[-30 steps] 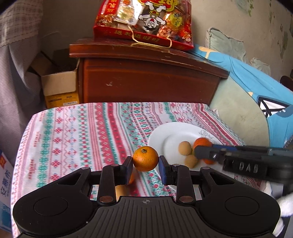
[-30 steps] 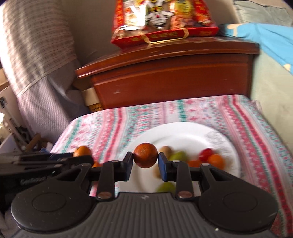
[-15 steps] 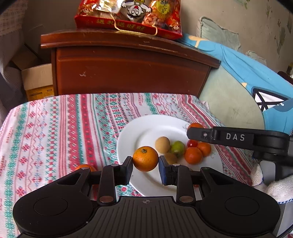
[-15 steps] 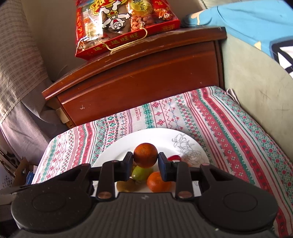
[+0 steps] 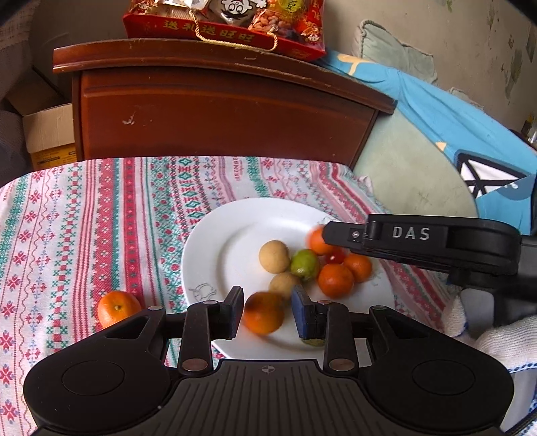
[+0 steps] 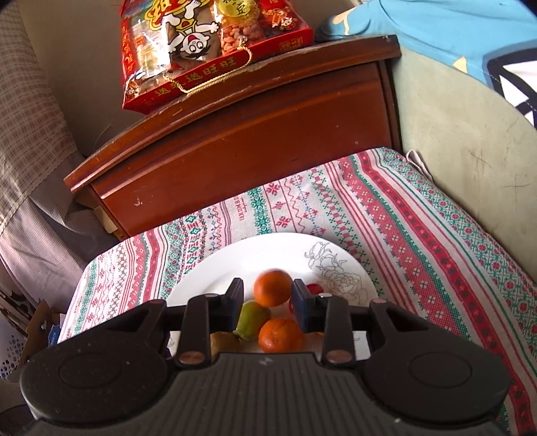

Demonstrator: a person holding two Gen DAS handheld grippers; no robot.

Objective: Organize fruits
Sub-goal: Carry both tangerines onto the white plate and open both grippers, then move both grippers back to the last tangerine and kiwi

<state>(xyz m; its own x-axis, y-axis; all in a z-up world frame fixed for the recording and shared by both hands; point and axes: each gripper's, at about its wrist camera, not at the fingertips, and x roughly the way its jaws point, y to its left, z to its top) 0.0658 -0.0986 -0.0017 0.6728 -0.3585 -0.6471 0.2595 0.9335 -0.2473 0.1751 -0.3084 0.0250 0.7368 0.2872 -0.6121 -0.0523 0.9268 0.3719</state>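
A white plate (image 5: pixel 218 248) on the patterned tablecloth holds several small fruits: tan ones (image 5: pixel 274 255), a green one (image 5: pixel 304 264), oranges (image 5: pixel 335 280) and a red one. My left gripper (image 5: pixel 267 313) is open over the plate's near edge; a blurred orange (image 5: pixel 263 317) sits loose between its fingers. My right gripper (image 6: pixel 267 300) is open over the plate (image 6: pixel 214 268); a blurred orange (image 6: pixel 272 287) lies between its fingers, above a green fruit (image 6: pixel 253 318) and another orange (image 6: pixel 281 335). The right gripper also shows in the left wrist view (image 5: pixel 332 233).
One orange (image 5: pixel 117 308) lies on the cloth left of the plate. A wooden cabinet (image 5: pixel 218 110) with a red snack bag (image 5: pixel 228 23) stands behind the table. A cardboard box (image 5: pixel 50 134) is at the left, a bed with blue bedding (image 5: pixel 436 114) at the right.
Both grippers have opened over the plate. Each orange has slipped out of the grip and blurs as it drops. The left gripper moved further over the plate.
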